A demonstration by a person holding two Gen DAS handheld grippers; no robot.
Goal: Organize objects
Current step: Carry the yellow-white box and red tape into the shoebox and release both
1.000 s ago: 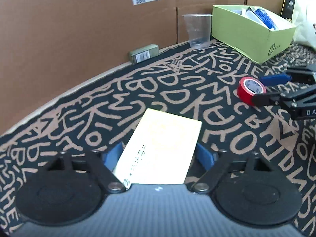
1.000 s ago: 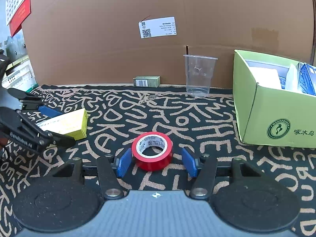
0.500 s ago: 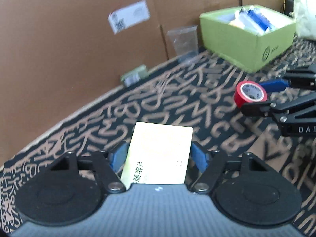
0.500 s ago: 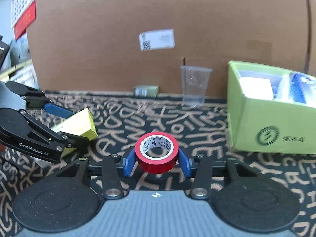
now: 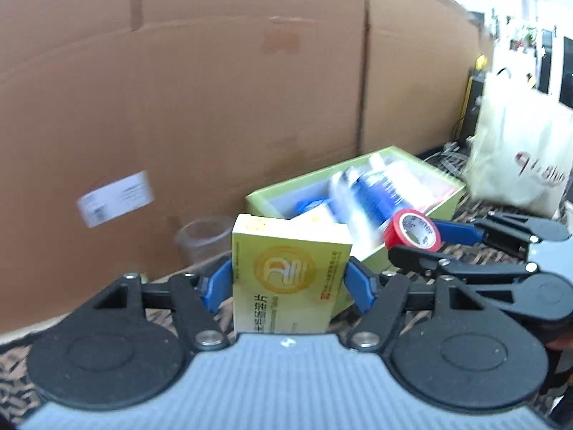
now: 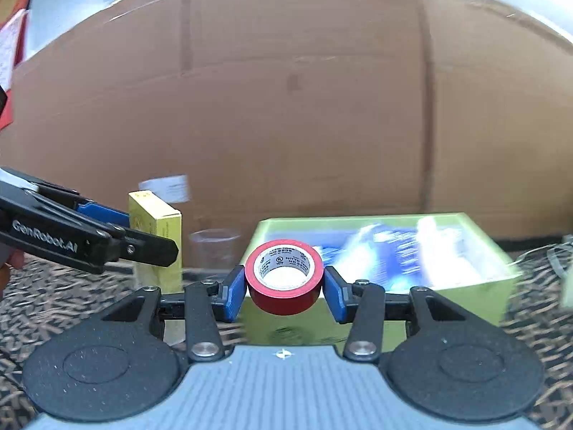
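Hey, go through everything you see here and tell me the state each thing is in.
Left gripper: shut on yellow box.
Yellow box: held off the table.
Right gripper: shut on red tape roll.
Red tape roll: held aloft.
Green box: open, holding items.
Plastic cup: upright.

Green box (image 6: pixel 465 279) ahead, open-topped

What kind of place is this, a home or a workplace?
Probably an office or lab data-collection setup, not a home: a large cardboard backdrop, a patterned tablecloth, and a green box of supplies.
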